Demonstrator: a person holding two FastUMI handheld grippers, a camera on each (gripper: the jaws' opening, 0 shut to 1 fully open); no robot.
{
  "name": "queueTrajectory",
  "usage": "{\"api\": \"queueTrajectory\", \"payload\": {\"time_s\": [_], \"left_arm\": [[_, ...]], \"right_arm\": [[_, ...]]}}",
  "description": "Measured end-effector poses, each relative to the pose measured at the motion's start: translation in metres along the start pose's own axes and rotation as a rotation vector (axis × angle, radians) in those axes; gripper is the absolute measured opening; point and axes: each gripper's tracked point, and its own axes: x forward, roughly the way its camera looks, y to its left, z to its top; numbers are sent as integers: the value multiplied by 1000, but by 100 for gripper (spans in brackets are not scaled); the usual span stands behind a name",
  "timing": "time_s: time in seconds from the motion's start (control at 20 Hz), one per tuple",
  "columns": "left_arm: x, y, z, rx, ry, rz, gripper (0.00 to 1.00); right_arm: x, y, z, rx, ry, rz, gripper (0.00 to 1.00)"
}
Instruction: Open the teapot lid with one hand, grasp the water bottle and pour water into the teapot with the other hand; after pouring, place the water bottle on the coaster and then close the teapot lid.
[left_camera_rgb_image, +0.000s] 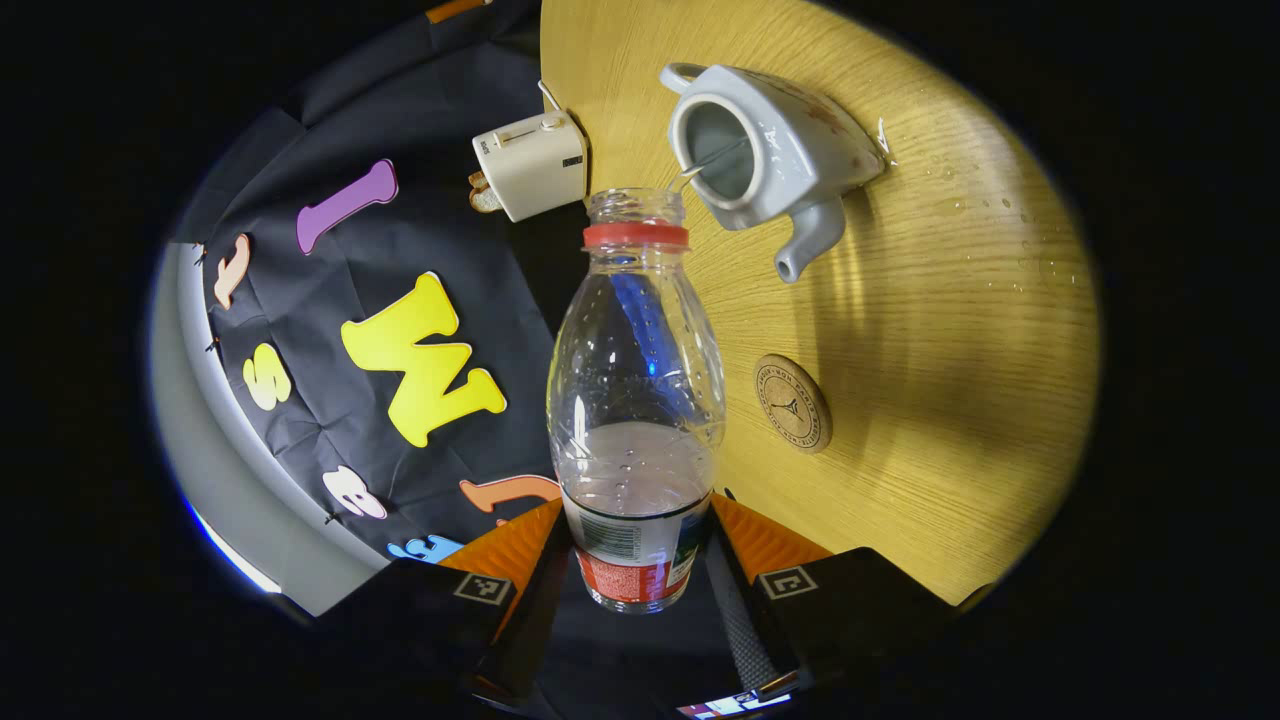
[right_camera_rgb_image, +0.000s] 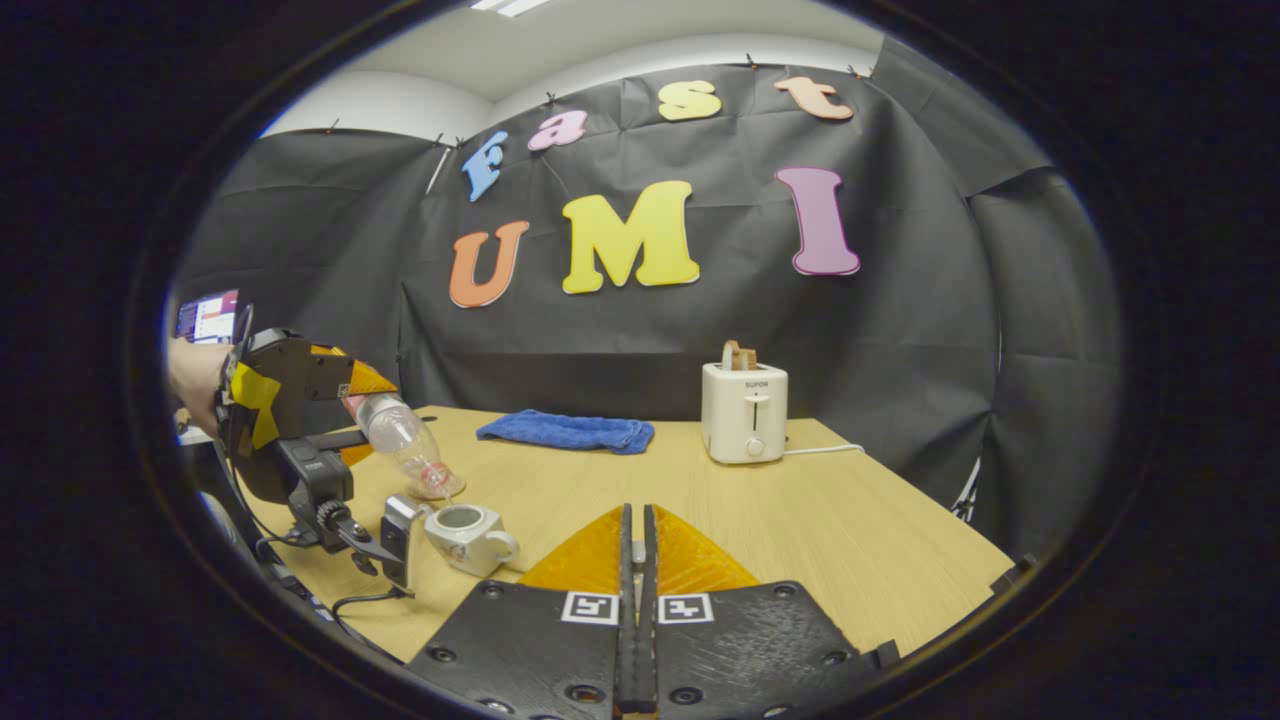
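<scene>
Over the table (left_camera_rgb_image: 940, 330), keep the water bottle (left_camera_rgb_image: 637, 400) pinched in left jaws, mouth above the open teapot (left_camera_rgb_image: 765, 150); right jaws pressed together.

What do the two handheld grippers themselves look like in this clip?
Both have black plastic bodies with orange panels and a small square black-and-white marker at each finger's base. The right gripper has screw holes along its body. The left gripper, seen in the right gripper view, carries yellow patches, a black clamp mount below, and trailing black cables.
</scene>
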Motion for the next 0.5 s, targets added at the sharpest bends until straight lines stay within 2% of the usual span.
{"api": "queueTrajectory", "payload": {"time_s": [0.5], "left_arm": [[-5,3,3,75,14,18,74]], "right_arm": [[-5,-1,1,3,-9,0,0]]}}
